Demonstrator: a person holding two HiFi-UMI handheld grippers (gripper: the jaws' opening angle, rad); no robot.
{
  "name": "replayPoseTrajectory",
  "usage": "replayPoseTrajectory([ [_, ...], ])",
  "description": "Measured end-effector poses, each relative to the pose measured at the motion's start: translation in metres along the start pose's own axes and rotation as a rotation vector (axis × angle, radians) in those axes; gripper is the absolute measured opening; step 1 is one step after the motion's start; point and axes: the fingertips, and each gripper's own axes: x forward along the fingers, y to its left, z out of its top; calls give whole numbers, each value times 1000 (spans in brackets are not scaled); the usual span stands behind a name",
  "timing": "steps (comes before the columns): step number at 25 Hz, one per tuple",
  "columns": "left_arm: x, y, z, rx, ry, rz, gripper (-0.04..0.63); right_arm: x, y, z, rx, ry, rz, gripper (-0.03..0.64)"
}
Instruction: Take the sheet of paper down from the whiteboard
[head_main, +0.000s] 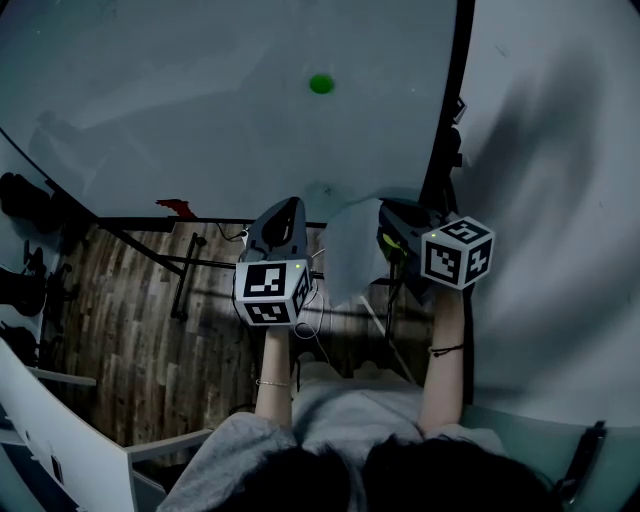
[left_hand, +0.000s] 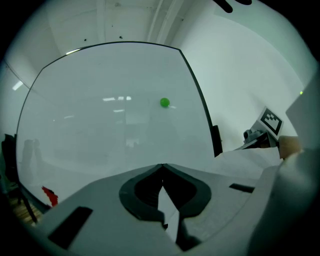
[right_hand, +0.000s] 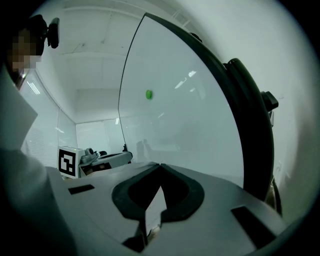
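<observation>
head view: I see the sheet of paper (head_main: 352, 250) stretched between left gripper (head_main: 288, 208) and right gripper (head_main: 392, 222), by the whiteboard's (head_main: 180, 110) lower right corner.
left gripper view: jaws pinched on the sheet's edge.
right gripper view: jaws likewise clamped on the sheet.

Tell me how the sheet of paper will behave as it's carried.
Probably floppy: the sheet of paper hangs curved between the left claw and the right claw. Likely very light, since only a thin edge pinched in each shut claw holds it. It could tear if the claws pull apart.
</observation>
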Motion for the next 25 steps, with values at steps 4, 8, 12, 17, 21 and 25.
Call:
replayPoseTrajectory([
  [4,1,-5,-15,-32,36,-20,6,1,-1,-1,-11,0,10,0],
  [8,2,-9,-26,-52,61,-31,6,4,-3,1,-36,-6,16,0],
  [12,3,-8,-30,-54,70,-26,6,8,-1,6,-58,-26,37,0],
  [17,3,-7,-28,-71,70,-37,6,12,3,11,-72,-22,54,0],
  [21,5,-7,-27,-82,76,-49,5,12,5,19,-89,-51,63,0],
  [25,7,-10,-27,-78,85,-56,5,8,6,27,-94,-85,64,0],
])
